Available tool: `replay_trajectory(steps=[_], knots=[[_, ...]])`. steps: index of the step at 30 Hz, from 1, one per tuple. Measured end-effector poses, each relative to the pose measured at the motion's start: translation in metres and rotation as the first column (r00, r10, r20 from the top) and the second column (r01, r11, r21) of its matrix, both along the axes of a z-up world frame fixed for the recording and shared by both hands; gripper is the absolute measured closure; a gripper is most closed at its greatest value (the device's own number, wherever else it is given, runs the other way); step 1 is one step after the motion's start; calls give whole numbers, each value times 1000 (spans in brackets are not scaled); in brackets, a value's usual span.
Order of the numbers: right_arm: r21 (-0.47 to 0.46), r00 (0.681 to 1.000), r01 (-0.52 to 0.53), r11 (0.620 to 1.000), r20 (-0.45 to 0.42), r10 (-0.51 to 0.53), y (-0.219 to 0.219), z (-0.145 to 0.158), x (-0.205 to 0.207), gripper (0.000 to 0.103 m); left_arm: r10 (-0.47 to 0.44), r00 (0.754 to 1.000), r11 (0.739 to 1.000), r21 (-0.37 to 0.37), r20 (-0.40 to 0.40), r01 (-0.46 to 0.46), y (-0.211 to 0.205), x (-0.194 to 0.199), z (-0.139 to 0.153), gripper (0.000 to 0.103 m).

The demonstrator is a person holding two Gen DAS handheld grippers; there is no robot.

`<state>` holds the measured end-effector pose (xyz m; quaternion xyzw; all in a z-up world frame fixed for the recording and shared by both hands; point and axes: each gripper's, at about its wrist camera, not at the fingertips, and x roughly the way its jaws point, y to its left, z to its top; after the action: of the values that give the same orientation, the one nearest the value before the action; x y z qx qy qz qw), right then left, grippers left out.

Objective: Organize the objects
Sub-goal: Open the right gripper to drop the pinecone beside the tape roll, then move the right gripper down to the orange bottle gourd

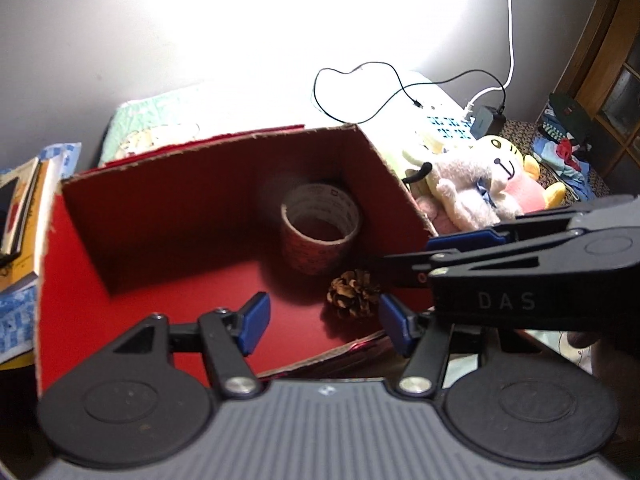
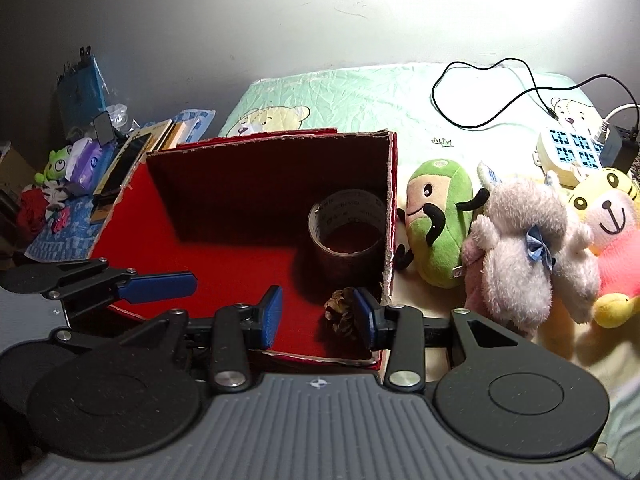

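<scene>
A red cardboard box (image 1: 172,208) (image 2: 224,184) stands open at its near side. Inside it a roll of tape (image 1: 320,226) (image 2: 348,232) stands on end in the far right corner, and a pine cone (image 1: 354,294) (image 2: 340,314) lies in front of it. My left gripper (image 1: 322,320) is open and empty at the box's near edge, the cone just ahead to the right. My right gripper (image 2: 318,316) is open, its right finger next to the cone. Each gripper shows in the other's view, the right one (image 1: 436,248) and the left one (image 2: 160,286).
Plush toys lie right of the box: a green one (image 2: 438,224), a grey-white one (image 2: 520,256) (image 1: 468,192) and a yellow-pink one (image 2: 608,232). A power strip (image 2: 568,156) with cables sits behind. Books (image 1: 20,216) and clutter (image 2: 72,168) lie left. All rests on a green bedspread (image 2: 360,96).
</scene>
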<state>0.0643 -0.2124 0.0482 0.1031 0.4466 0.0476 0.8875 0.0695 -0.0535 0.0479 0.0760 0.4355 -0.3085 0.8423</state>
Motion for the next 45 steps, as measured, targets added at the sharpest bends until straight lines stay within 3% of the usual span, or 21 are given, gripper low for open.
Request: replay_trajectory(steps=[8, 18, 34, 45], knots=[[53, 998, 48, 997, 41, -50, 4, 7, -30, 61, 29, 999, 999, 12, 43, -29, 16, -21, 17, 37], [89, 994, 101, 991, 39, -104, 15, -2, -64, 61, 23, 999, 998, 50, 38, -25, 23, -45, 9, 34], [176, 984, 174, 969, -55, -167, 20, -34, -94, 61, 11, 999, 992, 127, -39, -6, 20, -62, -27, 32], [243, 974, 209, 947, -140, -178, 18, -55, -99, 61, 10, 995, 991, 133, -99, 4, 24, -66, -44, 31]])
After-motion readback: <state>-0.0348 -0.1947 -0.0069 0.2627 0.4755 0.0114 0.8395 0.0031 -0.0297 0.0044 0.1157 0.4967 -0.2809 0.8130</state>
